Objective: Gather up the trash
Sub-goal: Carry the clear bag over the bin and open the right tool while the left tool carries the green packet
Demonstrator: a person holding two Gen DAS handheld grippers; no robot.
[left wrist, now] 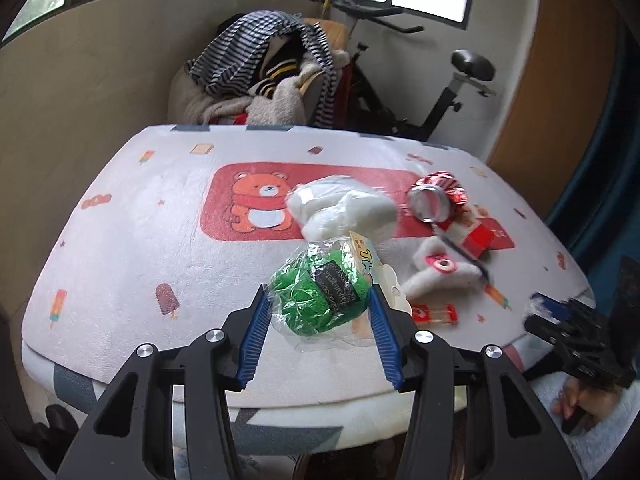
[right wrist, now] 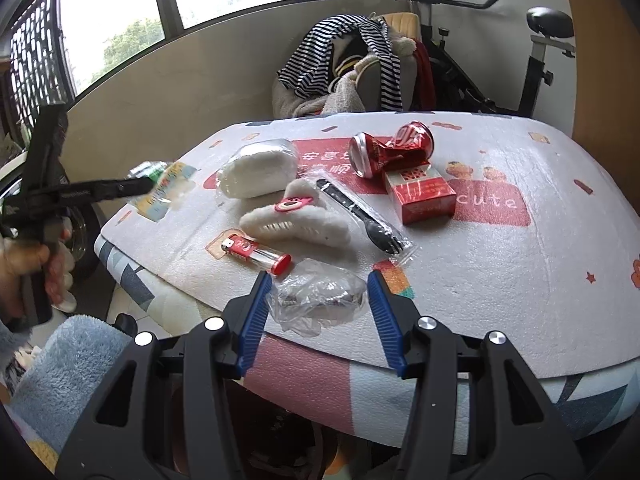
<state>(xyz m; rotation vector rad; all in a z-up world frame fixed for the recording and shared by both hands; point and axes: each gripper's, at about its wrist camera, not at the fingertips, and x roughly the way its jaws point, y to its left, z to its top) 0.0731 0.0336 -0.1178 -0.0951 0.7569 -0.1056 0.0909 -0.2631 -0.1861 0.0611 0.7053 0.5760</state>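
My left gripper (left wrist: pixel 318 300) is shut on a clear packet holding a green scrubber (left wrist: pixel 320 294), lifted above the cloth-covered table (left wrist: pixel 120 240). My right gripper (right wrist: pixel 316 288) is open around a crumpled clear wrapper (right wrist: pixel 318 298) near the table's front edge; the pads do not touch it. Behind lie a crushed red can (right wrist: pixel 390 148), a red carton (right wrist: pixel 422 194), a wrapped black spoon (right wrist: pixel 360 212), a red lighter (right wrist: pixel 256 254), a fluffy white hair claw (right wrist: pixel 296 220) and a white wrapped roll (right wrist: pixel 258 172).
A chair piled with striped clothes (right wrist: pixel 344 68) and an exercise bike (right wrist: pixel 532 60) stand behind the table. The left hand-held gripper shows in the right wrist view (right wrist: pixel 120 190) at the table's left corner. A blue fluffy cloth (right wrist: pixel 68 364) lies below.
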